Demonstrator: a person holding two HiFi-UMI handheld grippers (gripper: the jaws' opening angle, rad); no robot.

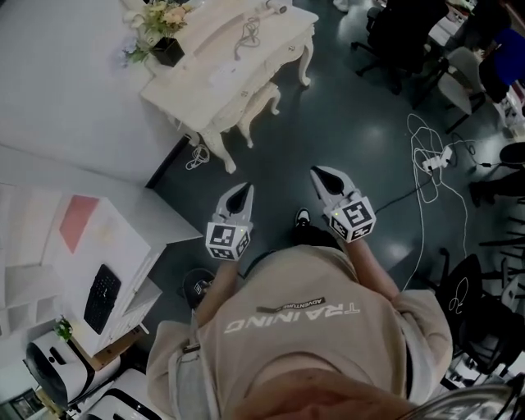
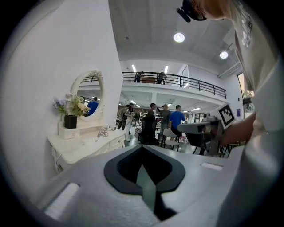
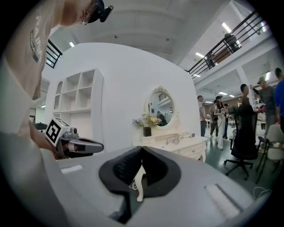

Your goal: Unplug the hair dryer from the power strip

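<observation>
Hair dryer (image 1: pixel 277 7) lies on the table (image 1: pixel 205 41) ahead, so this looks like the approach step. Left hand-held gripper (image 1: pixel 244 191) and right hand-held gripper (image 1: pixel 317 174) are closed and empty; next, find its plug.

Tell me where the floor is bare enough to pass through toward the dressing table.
Bare: the dark floor between the dressing table, the left tool and the right tool, out to the white cables. Crowded: rightward, the power strip and office chairs; leftward, the white desk with a keyboard.
</observation>
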